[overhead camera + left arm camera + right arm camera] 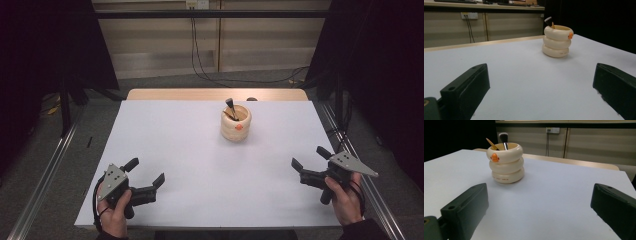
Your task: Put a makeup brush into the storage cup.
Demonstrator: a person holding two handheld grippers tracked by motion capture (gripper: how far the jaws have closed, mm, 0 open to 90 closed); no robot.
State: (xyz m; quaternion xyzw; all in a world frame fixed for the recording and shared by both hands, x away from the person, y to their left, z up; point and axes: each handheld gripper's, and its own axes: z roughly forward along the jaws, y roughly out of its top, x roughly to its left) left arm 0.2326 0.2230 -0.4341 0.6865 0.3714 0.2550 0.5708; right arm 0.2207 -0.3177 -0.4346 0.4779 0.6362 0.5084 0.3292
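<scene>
1. White covering spreads over the table (pixel 200 165), with a strip of bare wood showing along its far edge and dark curtains to either side of the room.
2. Behind the table a pale wall carries a socket with black cables hanging down to the floor.
3. The cream holder (pixel 236 122), shaped like three stacked rings with a small orange beak on its top ring, stands upright on the far half of the table, a little right of centre.
4. A makeup brush (pixel 504 140) with dark bristles up and a wooden stick (pixel 491 144) lean inside the holder.
5. The left gripper (pixel 148 172) rests near the front left corner of the table, held in the person's left hand (pixel 114 212); its jaws are spread wide with nothing between them.
6. The right gripper (pixel 309 157) sits near the front right edge in the right hand (pixel 346 197), jaws likewise wide apart and empty.
7. Both grippers point toward the holder and lie well apart from it.
</scene>
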